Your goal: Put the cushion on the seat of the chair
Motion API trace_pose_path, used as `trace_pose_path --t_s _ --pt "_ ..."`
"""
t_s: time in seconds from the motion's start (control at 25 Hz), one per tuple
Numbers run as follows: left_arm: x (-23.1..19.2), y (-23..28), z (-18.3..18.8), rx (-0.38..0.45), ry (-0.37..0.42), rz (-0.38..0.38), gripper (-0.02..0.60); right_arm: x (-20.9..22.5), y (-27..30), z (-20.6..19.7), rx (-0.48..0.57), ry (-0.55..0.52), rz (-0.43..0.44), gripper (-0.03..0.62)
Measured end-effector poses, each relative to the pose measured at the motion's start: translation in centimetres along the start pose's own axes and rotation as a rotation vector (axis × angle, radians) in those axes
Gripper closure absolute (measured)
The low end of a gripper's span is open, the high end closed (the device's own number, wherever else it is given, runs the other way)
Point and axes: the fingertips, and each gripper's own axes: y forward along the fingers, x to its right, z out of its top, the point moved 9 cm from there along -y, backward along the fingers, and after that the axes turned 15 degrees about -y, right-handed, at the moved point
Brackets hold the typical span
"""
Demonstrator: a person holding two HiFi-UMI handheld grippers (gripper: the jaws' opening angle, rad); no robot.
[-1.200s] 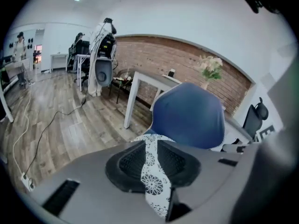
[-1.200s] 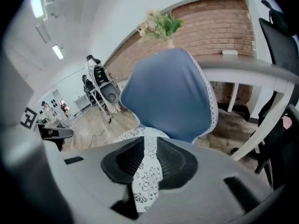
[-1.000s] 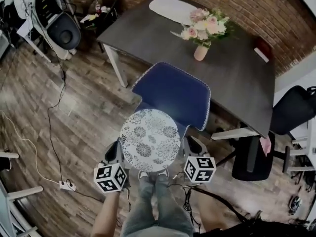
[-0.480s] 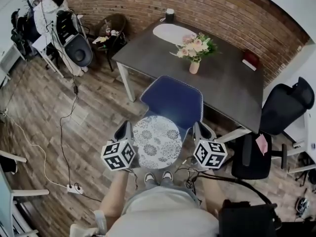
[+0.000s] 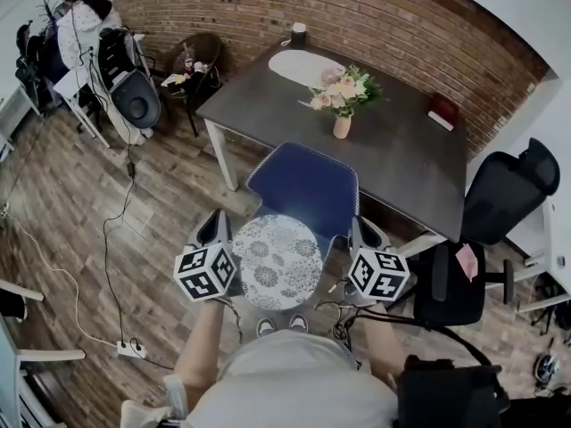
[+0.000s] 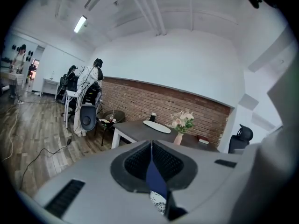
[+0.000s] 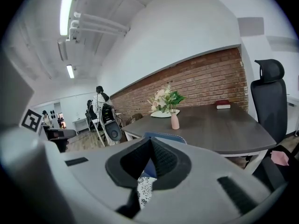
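White cushion point(image 5: 277, 261) hangs clamped at its edges by left gripper point(image 6: 152, 164) and right gripper point(image 7: 148, 164).

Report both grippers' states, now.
Left gripper: closed on the cushion, at its left edge.
Right gripper: closed on the cushion's right edge.
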Motion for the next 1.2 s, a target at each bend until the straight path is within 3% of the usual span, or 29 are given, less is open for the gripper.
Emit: trace_pose_path --t_s 0.16,0.36,1.2 --pt "0.1 0.2 0.3 0.008 0.000 0.000 0.569 0.2 -0.1 0.0 -0.013 -0.013 -0.006 0.591" --pt "0.4 0.2 0.2 0.006 0.006 -0.006 0.569 0.0 -0.6 0.5 -0.024 -0.112 -0.049 0.592" --pt "0.3 0.2 -0.9 -0.028 -0.002 0.010 0.569 -0.4 -0.4 -0.2 -0.048 -0.064 -0.021 0.592"
